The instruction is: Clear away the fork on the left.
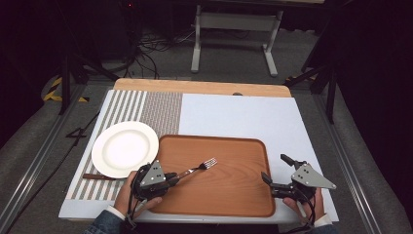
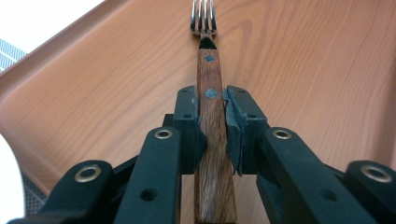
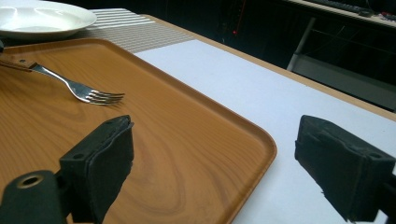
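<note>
A fork [image 1: 197,168] with a wooden handle and metal tines points up and right over the brown wooden tray [image 1: 234,195]. My left gripper [image 1: 170,178] is shut on its handle; in the left gripper view the jaws clamp the fork [image 2: 210,116] on both sides, with the tines toward the tray [image 2: 303,70] floor. My right gripper [image 1: 275,168] stands open at the tray's right edge, one jaw over the tray [image 3: 196,154] and one over the mat, nothing between them. The fork [image 3: 84,91] lies to its far left there.
A white plate [image 1: 124,147] sits left of the tray on a striped placemat [image 1: 146,107]. A dark wooden-handled utensil [image 1: 97,176] lies below the plate. A light blue mat [image 1: 243,117] covers the table behind and right of the tray.
</note>
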Action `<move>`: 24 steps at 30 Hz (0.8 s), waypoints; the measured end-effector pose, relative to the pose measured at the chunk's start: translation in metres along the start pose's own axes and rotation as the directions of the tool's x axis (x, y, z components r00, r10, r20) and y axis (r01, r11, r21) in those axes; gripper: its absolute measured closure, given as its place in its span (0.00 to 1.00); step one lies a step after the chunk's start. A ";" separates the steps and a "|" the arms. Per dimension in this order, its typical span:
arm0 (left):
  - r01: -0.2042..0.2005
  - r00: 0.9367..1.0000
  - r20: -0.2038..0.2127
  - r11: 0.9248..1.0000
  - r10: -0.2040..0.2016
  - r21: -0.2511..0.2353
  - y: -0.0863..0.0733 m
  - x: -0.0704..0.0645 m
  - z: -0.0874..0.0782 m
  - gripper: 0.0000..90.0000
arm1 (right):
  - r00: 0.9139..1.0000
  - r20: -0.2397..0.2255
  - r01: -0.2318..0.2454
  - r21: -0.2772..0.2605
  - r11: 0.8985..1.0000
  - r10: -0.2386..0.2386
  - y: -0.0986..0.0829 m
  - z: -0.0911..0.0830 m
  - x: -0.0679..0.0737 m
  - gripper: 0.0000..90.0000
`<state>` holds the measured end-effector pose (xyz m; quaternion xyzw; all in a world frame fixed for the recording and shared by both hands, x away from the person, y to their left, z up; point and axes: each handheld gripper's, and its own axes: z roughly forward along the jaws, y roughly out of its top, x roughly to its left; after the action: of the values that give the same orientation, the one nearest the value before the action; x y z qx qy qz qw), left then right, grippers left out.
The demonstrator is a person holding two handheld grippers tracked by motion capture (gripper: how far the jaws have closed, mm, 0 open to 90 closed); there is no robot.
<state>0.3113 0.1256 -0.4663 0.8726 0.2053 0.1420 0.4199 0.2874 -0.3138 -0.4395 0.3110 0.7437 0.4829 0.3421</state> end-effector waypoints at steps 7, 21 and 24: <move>-0.019 1.000 -0.002 1.000 0.019 0.023 -0.003 -0.006 0.000 0.84 | 1.000 -0.003 0.002 0.005 1.000 -0.002 0.000 0.000 0.001 0.14; -0.036 0.999 0.007 0.997 0.035 0.071 -0.009 -0.014 0.002 0.84 | 1.000 -0.001 0.006 0.014 1.000 -0.006 -0.001 0.002 0.000 0.14; -0.037 0.999 0.011 0.997 0.036 0.073 -0.010 -0.015 0.002 0.83 | 1.000 -0.002 0.004 0.014 1.000 -0.004 -0.001 0.001 0.000 0.14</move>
<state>0.2970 0.1224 -0.4768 0.8917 0.1923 0.1376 0.3859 0.2884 -0.3136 -0.4413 0.3113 0.7479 0.4773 0.3404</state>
